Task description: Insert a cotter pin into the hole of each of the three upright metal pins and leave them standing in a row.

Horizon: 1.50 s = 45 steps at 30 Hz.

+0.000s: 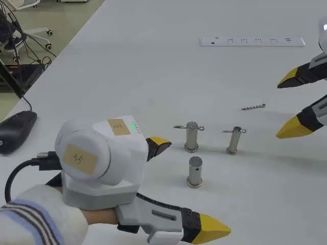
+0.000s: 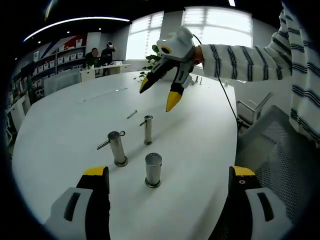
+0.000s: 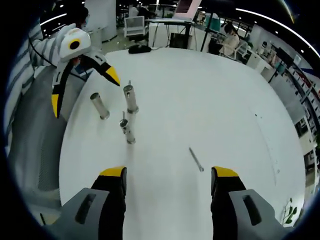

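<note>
Worktop: a plain white worktop (image 1: 127,76) carries every item listed.
Left side: the white-bodied, yellow-tipped left gripper (image 1: 194,186) sits low over the worktop, with a striped sleeve (image 1: 30,219) behind it.
Left jaws: spread wide, holding nothing.
Unfitted pin: the short upright cylindrical bare metal pin (image 1: 194,171) stands on its flanged base between the two left jaws, clear of both. In the left gripper view it is centred straight ahead.
Fitted pins: two like cylinders stand side by side beyond it, the first fitted pin (image 1: 191,137) and the second fitted pin (image 1: 234,140).
Cotter pins in place: a thin wire first cotter pin (image 1: 188,127) and a second cotter pin (image 1: 234,131), one through the top hole of each.
Row: the bare metal pin stands in front of the first fitted pin, out of line with the pair.
Right side: the matching right gripper (image 1: 284,108) is held above the worktop.
Right jaws: spread wide, holding nothing.
Spare part: a thin grey loose cotter pin (image 1: 253,107) lies flat beyond the second fitted pin, near the right jaws' tips but apart. In the right gripper view it lies ahead between the jaws.
Surroundings: a white power strip (image 1: 253,41) lies at the far side and a black computer mouse (image 1: 15,130) at the left edge.
</note>
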Available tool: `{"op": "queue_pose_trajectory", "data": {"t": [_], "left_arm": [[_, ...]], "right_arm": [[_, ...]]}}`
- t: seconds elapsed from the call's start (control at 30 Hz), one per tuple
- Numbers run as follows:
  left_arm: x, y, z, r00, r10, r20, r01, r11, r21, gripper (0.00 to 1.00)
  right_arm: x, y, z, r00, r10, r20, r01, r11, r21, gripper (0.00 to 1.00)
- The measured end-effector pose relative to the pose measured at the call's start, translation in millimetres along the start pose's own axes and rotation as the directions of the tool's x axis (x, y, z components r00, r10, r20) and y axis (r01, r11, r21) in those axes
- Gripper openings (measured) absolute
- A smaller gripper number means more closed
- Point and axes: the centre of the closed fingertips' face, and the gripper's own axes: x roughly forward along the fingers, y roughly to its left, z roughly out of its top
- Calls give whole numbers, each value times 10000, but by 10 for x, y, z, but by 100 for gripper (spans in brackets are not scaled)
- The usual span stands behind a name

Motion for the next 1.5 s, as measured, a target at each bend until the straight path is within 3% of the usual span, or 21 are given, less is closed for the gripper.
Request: {"op": "queue_pose_trajectory", "data": {"t": [0.03, 0.07, 0.13, 0.37, 0.47, 0.7, 1.0, 1.23, 1.4, 1.5], "left_arm": [[-12, 23, 28, 9997, 139, 195, -137, 9998, -107, 100], [-22, 20, 86, 9981, 153, 604, -117, 9981, -602, 100], [-58, 32, 118, 9974, 123, 711, -76, 9978, -662, 100], [-92, 78, 105, 9978, 320, 577, -284, 9977, -623, 100], [-73, 78, 37, 9986, 306, 429, -272, 9966, -776, 100], [-48, 78, 0, 9993, 231, 307, -204, 9962, -850, 99], [-38, 82, -38, 9996, 235, 176, -217, 9952, -955, 99], [-55, 102, -55, 9993, 344, 160, -326, 9944, -1007, 99], [-72, 120, -34, 9988, 424, 247, -395, 9937, -1050, 99], [-79, 125, -45, 9989, 447, 153, -432, 9953, -872, 99]], "right_arm": [[15, -10, -3, 9999, 49, -88, -49, 10000, -22, 69], [30, -16, -9, 9998, 103, -194, -104, 9999, -55, 68], [80, -35, -13, 9991, 265, -329, -273, 9993, -243, 66], [248, -106, -5, 9942, 702, -815, -759, 9947, -696, 63], [308, -162, -19, 9919, 783, -999, -866, 9929, -820, 62], [442, -277, -116, 9788, 1074, -1743, -1273, 9861, -1072, 58], [544, -359, -172, 9677, 1373, -2115, -1633, 9804, -1103, 51], [562, -327, -192, 9601, 1571, -2313, -1864, 9763, -1104, 46], [572, -325, -254, 9529, 1623, -2563, -1949, 9749, -1074, 34], [585, -326, -245, 9539, 1627, -2520, -1935, 9758, -1022, 34]]}}
